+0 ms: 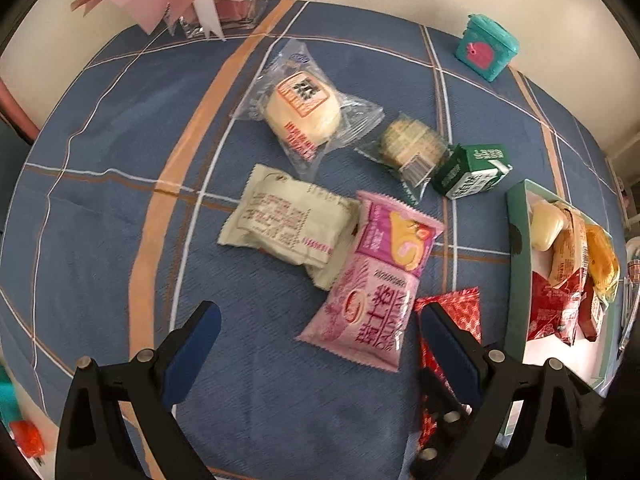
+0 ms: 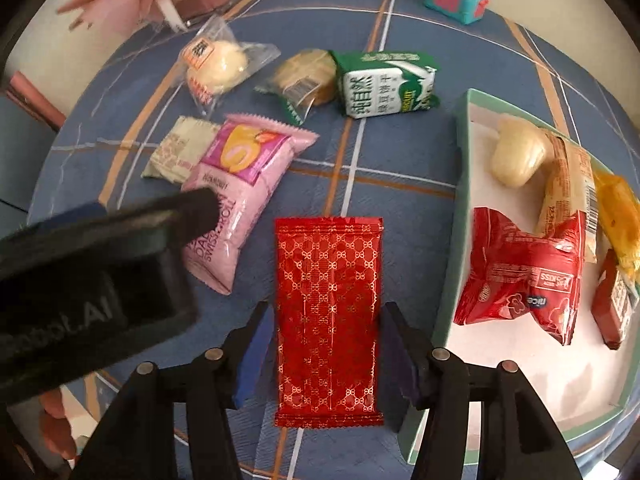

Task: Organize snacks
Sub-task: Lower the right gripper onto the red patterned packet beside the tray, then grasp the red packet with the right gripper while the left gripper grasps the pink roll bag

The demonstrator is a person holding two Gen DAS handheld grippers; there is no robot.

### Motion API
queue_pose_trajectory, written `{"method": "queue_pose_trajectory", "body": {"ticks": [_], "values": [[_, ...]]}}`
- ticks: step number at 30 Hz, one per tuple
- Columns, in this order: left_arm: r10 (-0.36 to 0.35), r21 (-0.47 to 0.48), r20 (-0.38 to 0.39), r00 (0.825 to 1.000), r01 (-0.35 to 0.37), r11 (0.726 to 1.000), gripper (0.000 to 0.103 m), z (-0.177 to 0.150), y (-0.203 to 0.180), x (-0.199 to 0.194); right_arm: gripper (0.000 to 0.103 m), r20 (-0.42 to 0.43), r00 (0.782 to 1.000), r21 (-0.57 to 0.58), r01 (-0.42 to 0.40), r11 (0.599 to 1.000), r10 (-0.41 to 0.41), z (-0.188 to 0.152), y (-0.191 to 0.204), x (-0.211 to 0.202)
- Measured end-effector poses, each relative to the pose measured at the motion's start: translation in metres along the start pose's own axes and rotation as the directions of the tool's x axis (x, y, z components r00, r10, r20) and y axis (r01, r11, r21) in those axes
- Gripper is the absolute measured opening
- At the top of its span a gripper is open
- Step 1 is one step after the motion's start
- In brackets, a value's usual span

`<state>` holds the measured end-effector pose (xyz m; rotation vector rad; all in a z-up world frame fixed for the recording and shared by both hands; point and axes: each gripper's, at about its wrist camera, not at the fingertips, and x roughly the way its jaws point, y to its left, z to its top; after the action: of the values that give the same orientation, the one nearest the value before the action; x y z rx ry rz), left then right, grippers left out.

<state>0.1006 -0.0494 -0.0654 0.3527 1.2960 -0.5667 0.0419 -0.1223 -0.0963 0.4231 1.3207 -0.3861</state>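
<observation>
- Snacks are the job: the red packet (image 2: 329, 320) lies flat on the blue plaid desk (image 2: 360, 152), lengthwise between the fingers of the right hand-held gripper (image 2: 326, 360). Its blue pads stand just off the packet's long edges, released, nothing clamped; the straddle looks like a line-up for a pinch across the narrow width.
- Just right of it sits the green-rimmed tray (image 2: 460, 184), already holding several packets, likely the destination.
- The left hand-held gripper (image 1: 320, 344) hangs spread wide over bare cloth, empty, beside the pink Swiss-roll packet (image 1: 372, 280), probably its next pick.
- The right wrist view alone shows the red packet whole and the tray's contents clearly.
- The left wrist view shows the cream packet (image 1: 288, 224) uncovered and the bun packet (image 1: 304, 112) closer.
</observation>
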Motion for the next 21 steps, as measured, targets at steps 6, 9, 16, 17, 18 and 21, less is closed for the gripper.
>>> {"method": "queue_pose_trajectory", "body": {"ticks": [6, 9, 16, 17, 18, 21], "values": [[-0.004, 0.001, -0.009, 1.000, 0.004, 1.000, 0.099, 0.004, -0.009, 0.010, 0.058, 0.030, 0.998, 0.030, 0.048, 0.998, -0.049, 0.003, -0.007, 0.001], [-0.014, -0.005, -0.008, 1.000, 0.013, 1.000, 0.098, 0.010, -0.014, 0.016, 0.058, 0.032, 0.999, 0.042, 0.039, 0.998, -0.040, 0.006, -0.011, 0.001], [-0.023, 0.012, -0.030, 0.999, 0.023, 1.000, 0.070, 0.012, -0.029, 0.031, 0.057, 0.018, 0.999, 0.035, 0.027, 0.999, -0.027, 0.000, -0.025, 0.003], [-0.028, 0.008, -0.035, 0.999, 0.029, 1.000, 0.066, 0.011, -0.029, 0.033, 0.056, 0.016, 1.000, 0.037, 0.026, 0.999, -0.026, 0.000, -0.024, 0.004], [-0.040, 0.002, -0.040, 0.998, 0.040, 0.999, 0.065, 0.012, -0.032, 0.036, 0.054, 0.014, 1.000, 0.040, 0.024, 0.999, -0.024, 0.000, -0.022, 0.009], [-0.056, -0.003, -0.043, 0.998, 0.056, 0.998, 0.056, 0.011, -0.033, 0.038, 0.053, 0.011, 1.000, 0.039, 0.020, 0.999, -0.020, -0.001, -0.019, 0.018]]}}
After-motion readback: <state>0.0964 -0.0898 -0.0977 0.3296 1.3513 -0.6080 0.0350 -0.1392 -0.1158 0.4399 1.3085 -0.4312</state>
